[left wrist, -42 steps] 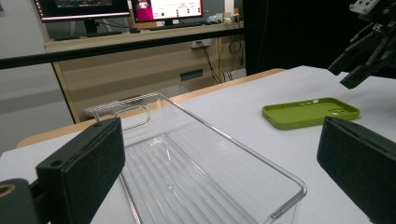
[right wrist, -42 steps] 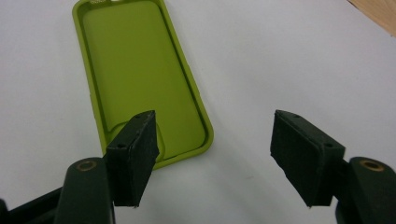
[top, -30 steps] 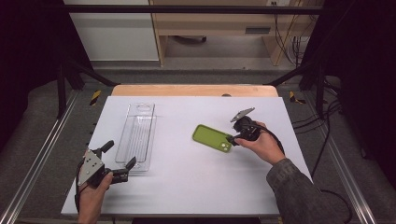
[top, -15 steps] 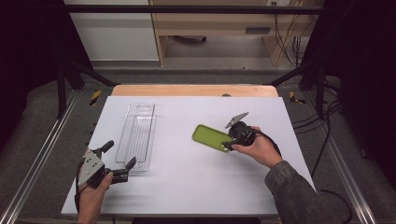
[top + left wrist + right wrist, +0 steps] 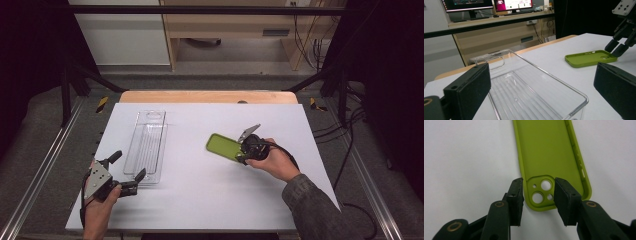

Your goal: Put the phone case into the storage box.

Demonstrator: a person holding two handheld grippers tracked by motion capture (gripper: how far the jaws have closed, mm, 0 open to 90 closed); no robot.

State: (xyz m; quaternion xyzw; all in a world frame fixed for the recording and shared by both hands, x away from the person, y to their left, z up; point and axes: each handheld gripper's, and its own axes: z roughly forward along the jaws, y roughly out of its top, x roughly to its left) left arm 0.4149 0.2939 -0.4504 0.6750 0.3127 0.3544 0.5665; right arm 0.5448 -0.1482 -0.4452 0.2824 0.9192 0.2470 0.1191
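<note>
White table (image 5: 210, 200), wooden bench (image 5: 225, 30) behind; right tool (image 5: 243, 151) closing astride green case (image 5: 223, 147); left tool (image 5: 129, 176) released.

Lime-green phone case (image 5: 223, 147), clear ribbed plastic tray (image 5: 147, 145), white worktop (image 5: 210, 200) with pale wood far edge, black claws.

Layout at the desk (image 5: 210, 200). The phone case (image 5: 223, 147) lies flat on the desk directly ahead of the right hand-held gripper (image 5: 242, 156), its camera-cutout end nearest that gripper and between the two jaws, which have just been closing; one jaw stands outside the case's edge, the other over its inner face. The clear tray (image 5: 148, 146) lies on the desk just ahead of the left hand-held gripper (image 5: 128, 173), its near end between that gripper's wide-set jaws. Tray and case lie apart, the case on the tray's right.
</note>
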